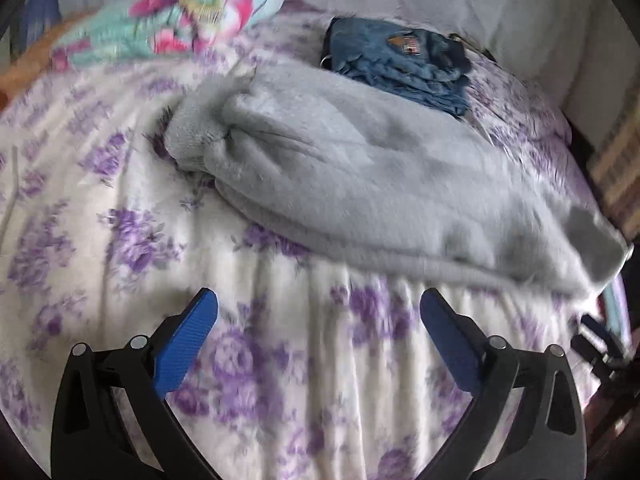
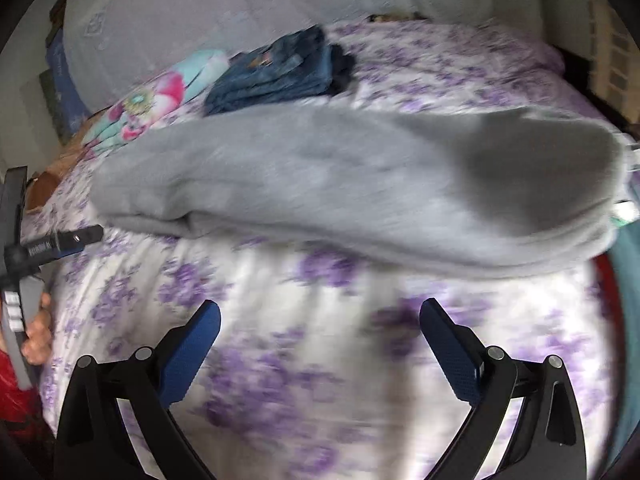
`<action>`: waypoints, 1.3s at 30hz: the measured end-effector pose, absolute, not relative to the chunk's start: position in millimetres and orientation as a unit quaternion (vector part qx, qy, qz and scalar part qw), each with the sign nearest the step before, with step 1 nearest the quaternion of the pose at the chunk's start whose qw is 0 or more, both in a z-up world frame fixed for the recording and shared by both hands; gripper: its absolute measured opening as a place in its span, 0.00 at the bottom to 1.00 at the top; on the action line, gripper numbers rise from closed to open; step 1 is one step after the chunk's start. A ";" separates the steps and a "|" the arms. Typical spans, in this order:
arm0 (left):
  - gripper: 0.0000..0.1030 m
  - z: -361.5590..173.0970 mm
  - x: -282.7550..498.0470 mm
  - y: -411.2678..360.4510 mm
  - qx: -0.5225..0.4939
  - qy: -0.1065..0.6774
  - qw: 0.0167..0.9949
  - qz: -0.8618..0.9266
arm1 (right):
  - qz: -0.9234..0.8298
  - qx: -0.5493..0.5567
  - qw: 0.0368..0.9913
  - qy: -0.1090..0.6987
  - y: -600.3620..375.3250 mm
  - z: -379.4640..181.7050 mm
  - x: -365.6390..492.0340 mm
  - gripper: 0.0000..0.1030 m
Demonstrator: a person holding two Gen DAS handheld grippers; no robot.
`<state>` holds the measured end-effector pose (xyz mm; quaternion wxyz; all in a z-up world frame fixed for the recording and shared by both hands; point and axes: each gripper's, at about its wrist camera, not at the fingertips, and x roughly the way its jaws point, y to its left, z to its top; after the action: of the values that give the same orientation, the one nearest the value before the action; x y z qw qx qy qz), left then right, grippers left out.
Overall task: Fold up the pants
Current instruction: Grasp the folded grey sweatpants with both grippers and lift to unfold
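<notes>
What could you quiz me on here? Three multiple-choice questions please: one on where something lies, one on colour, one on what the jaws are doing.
1. The folded blue denim jeans lie:
A. beyond the grey fleece pants
B. under them
C. on the floor

2. The flowers on the white bedspread are:
A. red
B. purple
C. yellow

3. The left gripper and right gripper are:
A. both open, empty
B. both clamping cloth
C. one shut

Answers: A, jeans sit farther back; B, purple print; A, jaws spread above bare bedspread.

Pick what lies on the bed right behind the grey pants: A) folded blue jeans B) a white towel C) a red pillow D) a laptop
A: folded blue jeans lie on the floral bedspread just past the grey pants.
</notes>
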<state>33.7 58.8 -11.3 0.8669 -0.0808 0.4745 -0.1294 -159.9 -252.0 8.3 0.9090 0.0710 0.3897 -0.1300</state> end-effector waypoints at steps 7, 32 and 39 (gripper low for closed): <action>0.96 -22.4 74.0 40.7 -0.154 0.502 0.848 -0.068 | -0.210 0.108 0.902 0.362 -311.1 28.7 -188.0 0.97; 0.96 -24.5 83.5 58.1 -0.339 0.466 0.811 -0.101 | -0.154 0.362 0.874 0.284 -404.4 -11.4 -160.9 0.24; 0.48 -25.0 87.7 71.0 -0.355 0.468 0.802 -0.107 | -0.157 0.354 0.879 0.279 -396.5 -10.1 -157.6 0.24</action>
<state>87.7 71.0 -25.0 0.8022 -0.3548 0.4682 -0.1069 -157.6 -396.5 -10.1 0.8787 0.3540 0.2792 -0.1573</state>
